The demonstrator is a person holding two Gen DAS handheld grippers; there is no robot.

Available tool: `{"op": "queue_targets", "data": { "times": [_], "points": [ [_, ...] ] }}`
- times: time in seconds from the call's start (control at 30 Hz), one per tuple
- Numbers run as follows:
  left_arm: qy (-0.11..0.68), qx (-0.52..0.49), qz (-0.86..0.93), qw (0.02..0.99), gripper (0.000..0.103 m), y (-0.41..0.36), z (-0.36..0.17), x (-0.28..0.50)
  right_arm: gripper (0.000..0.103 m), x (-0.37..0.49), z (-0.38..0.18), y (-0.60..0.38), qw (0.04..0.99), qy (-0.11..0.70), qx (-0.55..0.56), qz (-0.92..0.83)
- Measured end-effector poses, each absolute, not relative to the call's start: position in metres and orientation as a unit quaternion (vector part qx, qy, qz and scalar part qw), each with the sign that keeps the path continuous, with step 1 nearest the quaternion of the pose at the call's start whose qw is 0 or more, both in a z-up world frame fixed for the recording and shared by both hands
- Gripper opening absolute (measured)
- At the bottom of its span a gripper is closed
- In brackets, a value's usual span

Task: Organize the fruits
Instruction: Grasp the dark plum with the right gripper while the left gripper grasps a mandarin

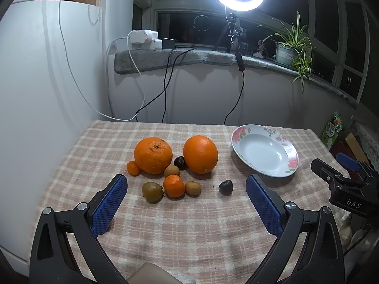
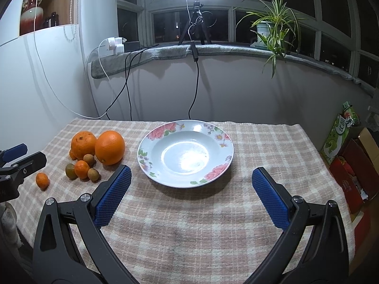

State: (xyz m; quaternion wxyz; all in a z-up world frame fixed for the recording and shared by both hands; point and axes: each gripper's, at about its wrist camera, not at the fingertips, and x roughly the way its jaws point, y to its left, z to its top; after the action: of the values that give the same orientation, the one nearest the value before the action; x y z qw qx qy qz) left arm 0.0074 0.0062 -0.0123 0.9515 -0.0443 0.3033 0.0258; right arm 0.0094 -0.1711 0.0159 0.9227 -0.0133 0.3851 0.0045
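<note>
The left gripper (image 1: 186, 184), with black arms and blue textured pads, is hovering low over the pink-and-cream checked tablecloth (image 1: 180, 232) with its jaws spread wide and holding nothing. The fruit is sitting in a cluster just ahead of it, at about 12 o'clock in the left wrist view. A large bumpy orange with a stem scar (image 1: 153, 155) and a large smooth orange (image 1: 200, 154) are lying side by side at the far edge of the cluster, with a dark round fruit (image 1: 180, 162) tucked between them. A tiny orange kumquat (image 1: 133, 168) is touching the bumpy orange at its 8 o'clock. Nearer the pads, a brownish-green fruit (image 1: 152, 192), a small mandarin (image 1: 174, 185) and two tan round longans (image 1: 172, 170) (image 1: 193, 188) are lying close together. A second dark fruit (image 1: 225, 187) is sitting apart at 3 o'clock of the cluster.

The white shallow plate with pink flower rim (image 2: 219, 137) is lying empty at 12 o'clock of the right gripper (image 2: 191, 179), whose jaws are likewise spread wide and gripping nothing. In the right wrist view the cluster is lying at the plate's 9 o'clock.
</note>
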Motion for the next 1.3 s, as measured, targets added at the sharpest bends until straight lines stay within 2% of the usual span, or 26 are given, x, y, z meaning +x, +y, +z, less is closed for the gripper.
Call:
{"op": "queue_targets", "data": {
  "times": [0.63, 1.2, 1.3],
  "points": [
    [0.306, -0.068, 0.041, 0.949, 0.1, 0.039, -0.019, -0.005, 0.103, 0.009, 0.014, -0.159, 0.918, 0.393, -0.007, 0.042],
    [0.356, -0.121, 0.132, 0.917, 0.1, 0.119, -0.066, -0.043, 0.103, 0.021, -0.019, -0.116, 0.89, 0.434, -0.011, 0.139],
    [0.364, -0.125, 0.13, 0.914, 0.099, 0.121, -0.072, -0.044, 0.1, 0.023, -0.026, -0.106, 0.884, 0.442, -0.021, 0.153]
  ]
}}
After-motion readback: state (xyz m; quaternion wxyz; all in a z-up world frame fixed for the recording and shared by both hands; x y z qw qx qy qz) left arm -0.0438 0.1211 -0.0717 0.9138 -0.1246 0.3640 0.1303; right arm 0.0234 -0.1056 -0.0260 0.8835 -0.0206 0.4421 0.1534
